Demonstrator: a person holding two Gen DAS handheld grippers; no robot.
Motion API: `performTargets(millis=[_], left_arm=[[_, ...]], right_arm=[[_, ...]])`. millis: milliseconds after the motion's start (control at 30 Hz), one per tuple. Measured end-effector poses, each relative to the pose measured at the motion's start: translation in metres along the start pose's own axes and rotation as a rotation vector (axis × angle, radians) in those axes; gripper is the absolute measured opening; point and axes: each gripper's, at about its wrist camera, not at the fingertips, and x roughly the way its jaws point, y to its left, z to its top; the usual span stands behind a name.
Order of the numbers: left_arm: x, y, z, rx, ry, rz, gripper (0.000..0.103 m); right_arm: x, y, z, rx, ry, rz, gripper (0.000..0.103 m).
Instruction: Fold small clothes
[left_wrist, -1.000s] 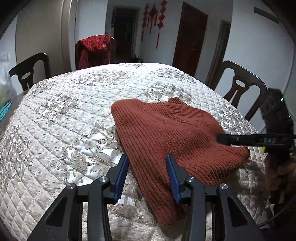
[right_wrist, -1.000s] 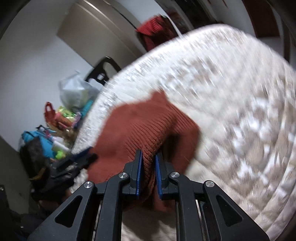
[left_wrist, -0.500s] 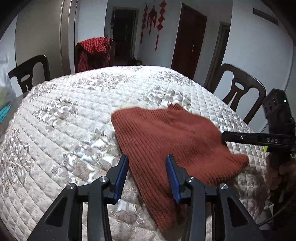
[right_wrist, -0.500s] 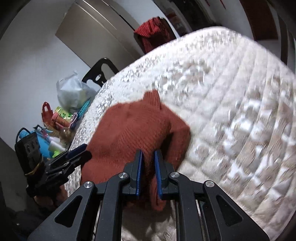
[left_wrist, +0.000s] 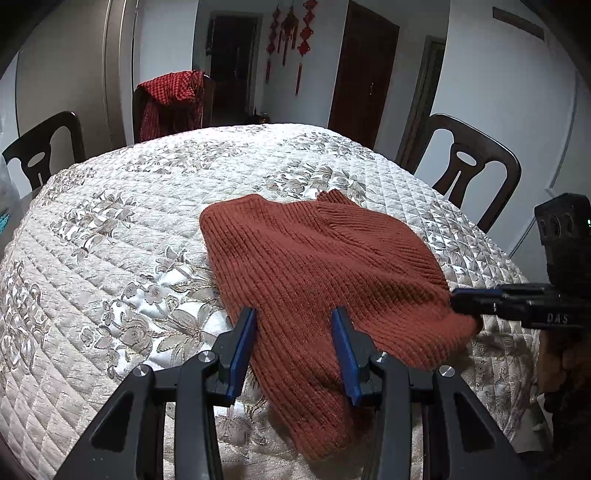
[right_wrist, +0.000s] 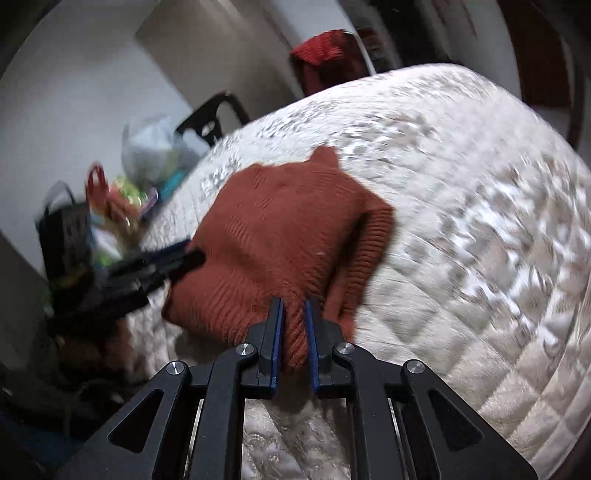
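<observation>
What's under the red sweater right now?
The red sweater lies on the quilted table cover, which shows all around it. Whatever sits beneath the knit itself is covered. The right tool pinches its near edge.

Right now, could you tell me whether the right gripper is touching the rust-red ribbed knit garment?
Touching: the right wrist view shows the right gripper pinching a fold of the rust-red ribbed knit garment.

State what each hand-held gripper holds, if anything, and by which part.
The right hand-held gripper is shut on the sweater, pinching a bunched fold at its near edge. The left hand-held gripper holds nothing; it is open astride the sweater.
</observation>
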Motion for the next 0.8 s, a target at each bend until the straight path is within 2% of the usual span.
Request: performTargets(millis=[100, 267, 333, 433, 500, 700, 800], left_arm=[[-0.001, 0.001, 0.004, -0.005, 0.006, -0.002, 0.045], [-0.006, 0.006, 0.023, -0.019, -0.037, 0.011, 0.044], [0.0, 0.005, 0.029, -0.011, -0.04, 0.008, 0.044], [0.027, 0.007, 0.028, -0.02, 0.022, 0.013, 0.045], [0.036, 0.008, 0.024, -0.022, 0.024, 0.017, 0.046], [0.017, 0.011, 0.022, -0.038, 0.011, 0.007, 0.045], [-0.004, 0.012, 0.012, -0.056, -0.005, -0.005, 0.045]], right_arm=[[-0.001, 0.011, 0.007, -0.036, -0.004, -0.032, 0.012], [-0.004, 0.024, 0.033, -0.062, -0.079, -0.027, 0.012], [0.007, 0.024, 0.04, -0.068, -0.076, -0.026, 0.012], [0.035, 0.008, 0.047, -0.053, -0.02, -0.079, 0.012], [0.041, -0.004, 0.051, -0.025, -0.028, -0.061, 0.012], [0.026, 0.007, 0.05, -0.052, -0.042, -0.114, 0.012], [0.006, 0.025, 0.04, -0.092, -0.061, -0.084, 0.012]])
